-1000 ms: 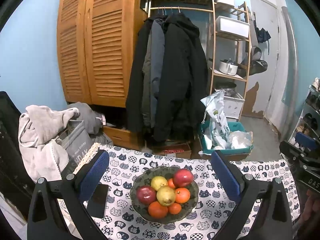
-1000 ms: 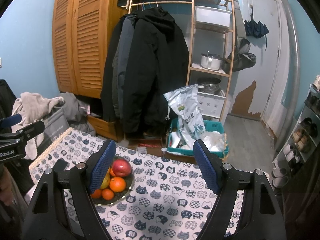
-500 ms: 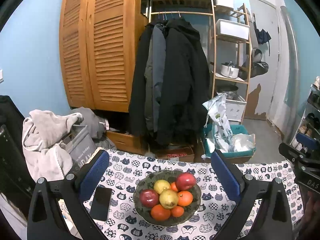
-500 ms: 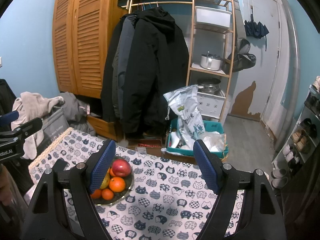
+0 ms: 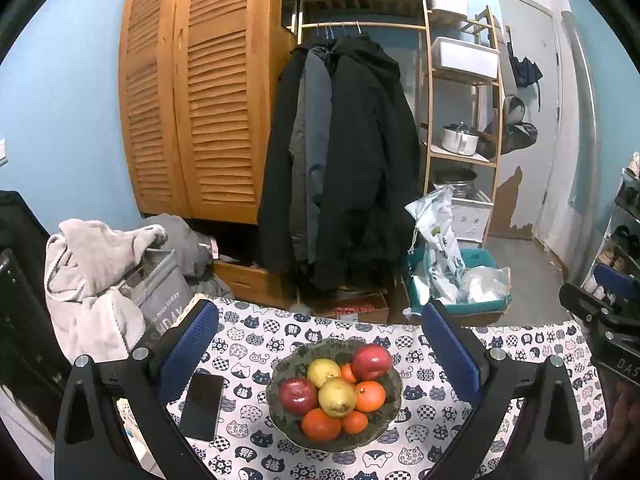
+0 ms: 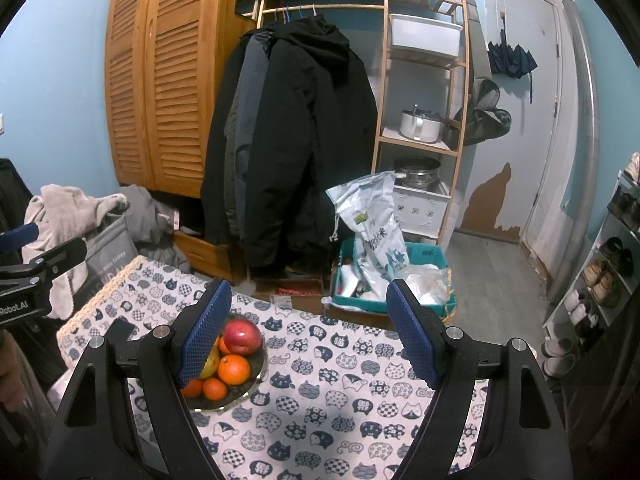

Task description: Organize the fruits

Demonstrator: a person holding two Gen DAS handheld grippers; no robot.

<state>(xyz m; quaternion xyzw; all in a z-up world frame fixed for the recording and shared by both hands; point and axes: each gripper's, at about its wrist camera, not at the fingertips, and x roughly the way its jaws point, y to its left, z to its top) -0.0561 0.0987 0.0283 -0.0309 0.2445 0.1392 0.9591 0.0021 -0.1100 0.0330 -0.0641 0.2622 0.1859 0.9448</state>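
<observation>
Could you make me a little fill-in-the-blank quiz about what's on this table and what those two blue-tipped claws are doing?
1. All the fruit sits in one dark ____ on the cat-print tablecloth.
2. The flat black thing lying left of the fruit pile is a ____.
3. The left gripper and the right gripper both have their jaws ____, holding nothing.
4. The two red apples share the pile with yellow fruit and several ____.

Missing words: bowl; phone; open; oranges
</observation>
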